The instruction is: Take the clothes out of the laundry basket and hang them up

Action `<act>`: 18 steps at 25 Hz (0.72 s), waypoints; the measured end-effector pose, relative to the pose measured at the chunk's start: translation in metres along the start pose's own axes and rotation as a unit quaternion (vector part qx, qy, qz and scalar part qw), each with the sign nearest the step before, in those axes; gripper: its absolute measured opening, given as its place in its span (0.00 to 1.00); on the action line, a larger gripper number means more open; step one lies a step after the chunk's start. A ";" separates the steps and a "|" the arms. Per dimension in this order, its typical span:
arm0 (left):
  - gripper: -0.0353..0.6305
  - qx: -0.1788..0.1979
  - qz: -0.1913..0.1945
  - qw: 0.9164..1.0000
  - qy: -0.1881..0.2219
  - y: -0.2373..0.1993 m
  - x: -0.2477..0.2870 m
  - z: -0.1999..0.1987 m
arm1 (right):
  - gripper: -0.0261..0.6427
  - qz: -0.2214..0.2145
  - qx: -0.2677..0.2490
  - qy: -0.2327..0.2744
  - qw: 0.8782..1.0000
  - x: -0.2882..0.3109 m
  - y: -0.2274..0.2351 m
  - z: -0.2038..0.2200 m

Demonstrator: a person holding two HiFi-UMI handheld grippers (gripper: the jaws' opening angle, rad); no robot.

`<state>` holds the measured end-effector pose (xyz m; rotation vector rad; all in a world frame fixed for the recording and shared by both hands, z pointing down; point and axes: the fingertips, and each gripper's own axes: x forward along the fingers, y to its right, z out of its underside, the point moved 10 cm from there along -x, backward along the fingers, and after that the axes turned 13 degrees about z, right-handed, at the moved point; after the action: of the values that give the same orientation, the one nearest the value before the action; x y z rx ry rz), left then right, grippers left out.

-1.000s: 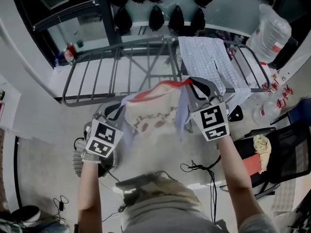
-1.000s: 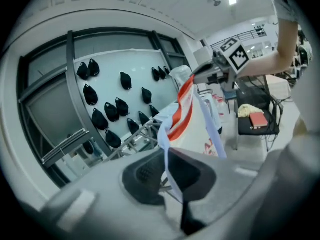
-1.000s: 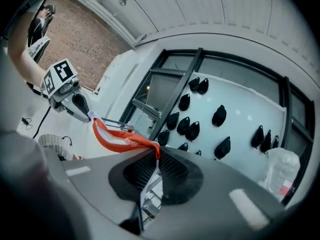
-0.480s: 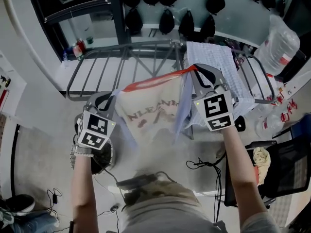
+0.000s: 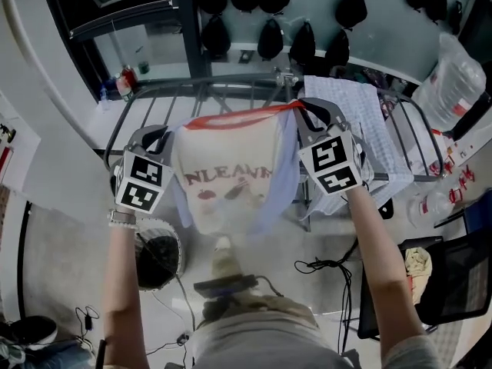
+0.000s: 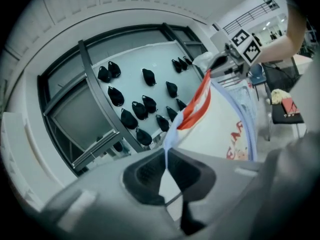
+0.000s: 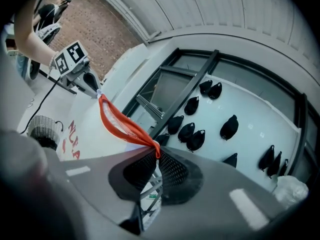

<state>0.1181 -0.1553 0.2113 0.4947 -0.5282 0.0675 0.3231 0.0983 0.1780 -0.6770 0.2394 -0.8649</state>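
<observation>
At far left, low on the floor, sits the basket (image 5: 178,252), well apart from the work now; we cannot tell whether anything is left in it.

Our left gripper (image 5: 160,135) is closed tight on one shoulder of the shirt (image 5: 227,171). In the left gripper view a thin fold of pale cloth runs straight down between the pressed jaws. We pinch at the shoulder, not the hem, so that the body hangs free below.

The shirt is in the air between our two hands, spread flat with its print facing us. Its red collar (image 5: 231,119) is pulled into a nearly straight line. We judge the spread is there to keep the cloth from bunching when it goes over a bar.

Our right gripper (image 5: 307,112) is likewise clamped, on the other shoulder right at the end of the collar; in the right gripper view the red trim comes straight out of the closed jaws. Both grippers sit at much the same height, which keeps the top edge level.

Beyond is the rack (image 5: 146,102), its left bars bare. A checked cloth (image 5: 346,121) already hangs over its right part. So we judge that the shirt belongs on the bare bars, and the step left is to carry it forward and lay it over.
</observation>
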 end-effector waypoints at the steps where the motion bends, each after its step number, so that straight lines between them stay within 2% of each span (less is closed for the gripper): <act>1: 0.06 0.001 0.001 1.000 -0.002 -0.010 0.011 0.002 | 0.06 -0.002 0.001 -0.006 1.000 0.013 -0.002 0.002; 5: 0.06 0.011 0.019 1.000 -0.019 -0.052 0.057 0.009 | 0.07 -0.009 0.002 -0.035 0.999 0.069 -0.008 0.012; 13: 0.06 0.013 0.082 0.996 -0.043 -0.125 0.150 0.028 | 0.07 -0.015 0.020 -0.107 0.994 0.178 -0.019 0.042; 18: 0.06 0.016 0.102 0.993 -0.049 -0.172 0.205 0.036 | 0.07 -0.011 0.032 -0.144 0.989 0.244 -0.024 0.057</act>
<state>0.3107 -0.3365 0.2662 0.4749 -0.6739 0.2487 0.4897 -0.0741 0.2545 -0.7356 -0.0554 -0.7807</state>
